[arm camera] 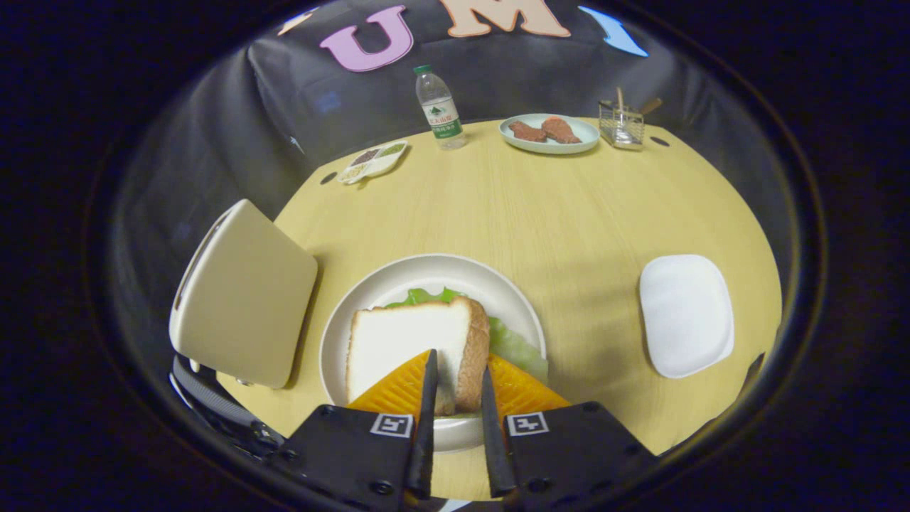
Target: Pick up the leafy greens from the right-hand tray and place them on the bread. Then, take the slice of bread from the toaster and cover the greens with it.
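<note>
Nearest, the gripper [457, 384] had its fingers pinched on the crust edge of the bread slice [412, 348], jaws closed against it from both sides. That slice lay on the greens [515, 345], whose leaf showed past its far and right edges, all on the plate [370, 291]. Judged step: the covering, near its end; next move likely calls for opening the jaws and drawing back without dragging the slice. Its crust faced right; long axis unclear. Left stood the toaster [242, 299]; right, well apart, the white tray [686, 313].
</note>
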Tool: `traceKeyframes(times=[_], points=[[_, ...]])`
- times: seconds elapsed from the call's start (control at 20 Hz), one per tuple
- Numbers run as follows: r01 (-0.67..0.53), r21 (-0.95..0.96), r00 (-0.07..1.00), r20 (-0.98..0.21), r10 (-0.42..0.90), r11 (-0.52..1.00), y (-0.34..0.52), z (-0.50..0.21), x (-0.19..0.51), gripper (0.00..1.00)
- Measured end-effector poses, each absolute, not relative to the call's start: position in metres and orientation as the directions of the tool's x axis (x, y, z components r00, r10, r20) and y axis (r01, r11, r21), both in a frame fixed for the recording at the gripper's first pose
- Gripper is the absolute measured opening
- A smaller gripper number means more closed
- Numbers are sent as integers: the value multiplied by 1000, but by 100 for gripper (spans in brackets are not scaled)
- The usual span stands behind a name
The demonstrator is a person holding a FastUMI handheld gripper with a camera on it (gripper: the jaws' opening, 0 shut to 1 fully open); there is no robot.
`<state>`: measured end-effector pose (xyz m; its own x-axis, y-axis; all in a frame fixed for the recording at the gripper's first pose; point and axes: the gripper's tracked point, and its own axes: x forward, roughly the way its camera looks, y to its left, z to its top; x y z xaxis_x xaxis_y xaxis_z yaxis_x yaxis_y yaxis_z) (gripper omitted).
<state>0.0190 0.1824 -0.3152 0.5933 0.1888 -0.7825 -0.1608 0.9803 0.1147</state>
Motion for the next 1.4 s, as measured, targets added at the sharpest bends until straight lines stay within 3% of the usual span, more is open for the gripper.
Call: traceKeyframes(times=[0.4, 0.6, 0.95, 1.4], points=[[-158, -1, 665, -740, 105, 987, 165, -308, 27, 87], [-160, -42, 784, -613, 101, 986, 154, -267, 49, 98], [-142, -12, 951, -280, 133, 990, 124, -156, 67, 100], [-107, -47, 994, 1, 107, 993, 76, -41, 63, 100]])
